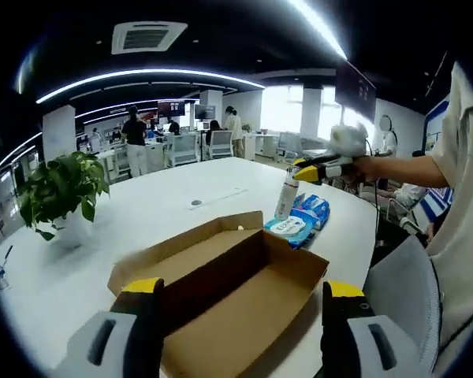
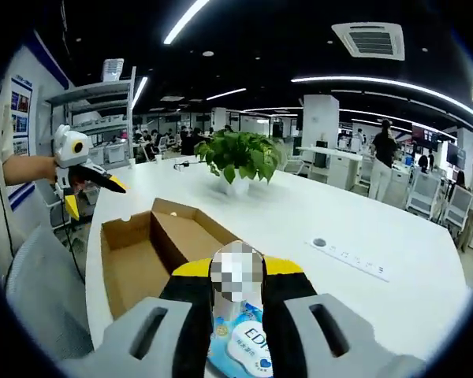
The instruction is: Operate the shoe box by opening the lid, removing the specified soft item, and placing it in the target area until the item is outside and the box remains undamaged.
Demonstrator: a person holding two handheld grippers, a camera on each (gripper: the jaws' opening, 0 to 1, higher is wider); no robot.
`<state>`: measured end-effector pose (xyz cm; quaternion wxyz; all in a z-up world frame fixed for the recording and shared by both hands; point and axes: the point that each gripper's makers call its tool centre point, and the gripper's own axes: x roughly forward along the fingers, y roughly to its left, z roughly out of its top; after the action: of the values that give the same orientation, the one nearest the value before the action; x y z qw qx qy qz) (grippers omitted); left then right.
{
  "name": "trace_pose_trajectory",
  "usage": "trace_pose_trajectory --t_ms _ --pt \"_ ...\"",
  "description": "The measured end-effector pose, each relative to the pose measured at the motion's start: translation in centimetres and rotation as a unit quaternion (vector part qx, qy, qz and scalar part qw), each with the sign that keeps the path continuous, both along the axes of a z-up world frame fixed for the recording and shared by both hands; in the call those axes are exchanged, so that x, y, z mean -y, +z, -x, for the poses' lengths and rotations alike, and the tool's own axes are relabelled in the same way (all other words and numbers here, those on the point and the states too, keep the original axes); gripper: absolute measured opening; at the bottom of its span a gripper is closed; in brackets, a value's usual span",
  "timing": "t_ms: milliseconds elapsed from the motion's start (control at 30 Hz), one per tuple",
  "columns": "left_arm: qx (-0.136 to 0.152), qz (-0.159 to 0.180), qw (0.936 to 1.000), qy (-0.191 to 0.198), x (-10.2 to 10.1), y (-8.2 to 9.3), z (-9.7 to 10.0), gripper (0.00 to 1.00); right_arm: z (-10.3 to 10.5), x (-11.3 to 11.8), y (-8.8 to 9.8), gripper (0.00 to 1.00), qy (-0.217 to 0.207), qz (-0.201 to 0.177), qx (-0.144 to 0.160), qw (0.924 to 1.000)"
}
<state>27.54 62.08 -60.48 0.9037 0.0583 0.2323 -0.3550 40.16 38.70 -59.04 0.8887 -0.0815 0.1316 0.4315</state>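
Shoe box [image 1: 221, 295]: brown cardboard, lid folded back flat, lying on the white tabletop [image 1: 165, 205] just ahead of and between the left gripper's fingers; interior appears bare, no damage visible.
Left gripper [image 1: 236, 295]: fingers [image 1: 142, 293] spread wide, yellow-tipped, holding nothing, raised clear of the box in the right gripper view.
Right gripper [image 2: 236, 276]: fingers [image 2: 193, 276] drawn narrow around a small upright white bottle [image 2: 236, 293]; a mosaic patch covers its upper part, so contact cannot be confirmed.
Blue packs [image 2: 248, 346]: soft printed wipe-type packets lying directly below the right fingers, touching the bottle's base area; beyond the box from the left fingers.
Soft item: which article the task means cannot be told; everything soft in sight lies outside the box.
Potted plant [image 2: 238, 157]: leafy, white pot, well beyond the box.
Background: open office, people standing and seated at desks.
Risk, bottle: judged tall and light; a partial grip may let it tip onto the packs.
Risk, box: a descending left finger could catch a thin wall and crease it.
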Motion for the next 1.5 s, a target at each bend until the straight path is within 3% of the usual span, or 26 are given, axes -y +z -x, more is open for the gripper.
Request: trace_pose_trajectory --t_ms 400,667,1033,1367,1500 --pt "0.002 0.012 0.9992 0.038 -2.0 0.4 0.9 0.95 -3.8 1.6 -2.0 0.19 -0.027 0.041 0.009 0.9988" --pt "-0.002 0.013 0.9986 0.052 -2.5 0.0 1.3 0.95 -5.6 2.0 -3.9 0.19 -0.026 0.070 0.008 0.9972" --pt "-0.013 0.007 0.9975 0.068 -3.4 -0.7 1.6 0.93 -6.8 3.0 -6.8 0.20 -0.019 0.099 -0.008 0.9949" --pt "-0.025 0.002 0.9971 0.072 -3.1 -1.8 2.1 0.92 -7.1 4.1 -9.3 0.20 -0.015 0.121 -0.027 0.9922" --pt "-0.030 -0.004 0.9967 0.075 -3.1 -2.2 2.2 0.90 -7.1 4.2 -9.4 0.21 -0.015 0.125 -0.025 0.9918"
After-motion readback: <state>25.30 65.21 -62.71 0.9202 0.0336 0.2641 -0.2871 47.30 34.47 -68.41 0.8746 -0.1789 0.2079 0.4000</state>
